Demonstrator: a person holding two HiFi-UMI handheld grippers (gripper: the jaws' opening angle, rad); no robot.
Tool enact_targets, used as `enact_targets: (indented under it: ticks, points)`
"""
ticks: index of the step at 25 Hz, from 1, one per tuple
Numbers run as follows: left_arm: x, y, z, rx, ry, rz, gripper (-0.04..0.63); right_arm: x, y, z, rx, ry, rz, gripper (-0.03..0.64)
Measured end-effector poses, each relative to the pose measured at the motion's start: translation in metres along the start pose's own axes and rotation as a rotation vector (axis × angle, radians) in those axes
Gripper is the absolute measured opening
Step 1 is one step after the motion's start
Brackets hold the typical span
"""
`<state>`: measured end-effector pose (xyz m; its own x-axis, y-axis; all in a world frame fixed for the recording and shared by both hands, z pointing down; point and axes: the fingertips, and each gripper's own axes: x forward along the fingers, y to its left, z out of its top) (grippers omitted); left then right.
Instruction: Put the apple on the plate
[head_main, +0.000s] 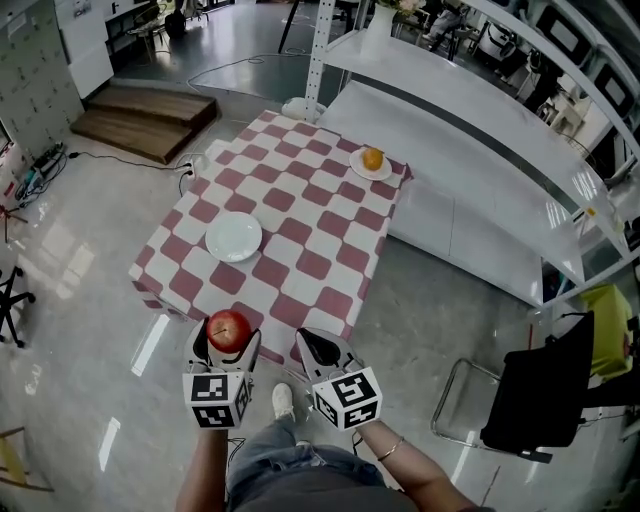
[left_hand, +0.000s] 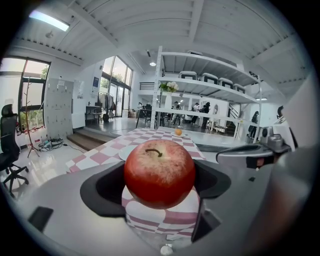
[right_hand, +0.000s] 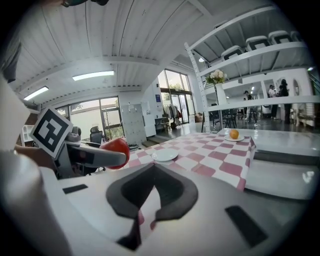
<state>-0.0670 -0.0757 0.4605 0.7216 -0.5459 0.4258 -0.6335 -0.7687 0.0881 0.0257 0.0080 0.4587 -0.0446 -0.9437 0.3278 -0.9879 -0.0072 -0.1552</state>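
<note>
A red apple (head_main: 228, 328) (left_hand: 159, 172) sits between the jaws of my left gripper (head_main: 227, 340), which is shut on it just off the near edge of the checked table (head_main: 300, 225). An empty white plate (head_main: 234, 238) (right_hand: 164, 155) lies on the cloth beyond the apple, toward the near left. My right gripper (head_main: 322, 350) (right_hand: 146, 212) hangs beside the left one with its jaws shut and nothing between them. From the right gripper view the apple (right_hand: 116, 146) shows at the left, above the left gripper's arm.
A second white plate (head_main: 372, 165) at the table's far right corner carries an orange (head_main: 372, 158). A long white counter (head_main: 470, 170) runs along the right. A black chair (head_main: 530, 395) stands at the near right, wooden steps (head_main: 145, 118) at the far left.
</note>
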Motion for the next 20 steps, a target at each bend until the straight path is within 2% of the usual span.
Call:
enact_targets:
  ticks: [20]
  points:
    - [0.062,0.047,0.032,0.009,-0.006,0.011,0.41,0.072,-0.018,0.037,-0.035,-0.007,0.006,0.011]
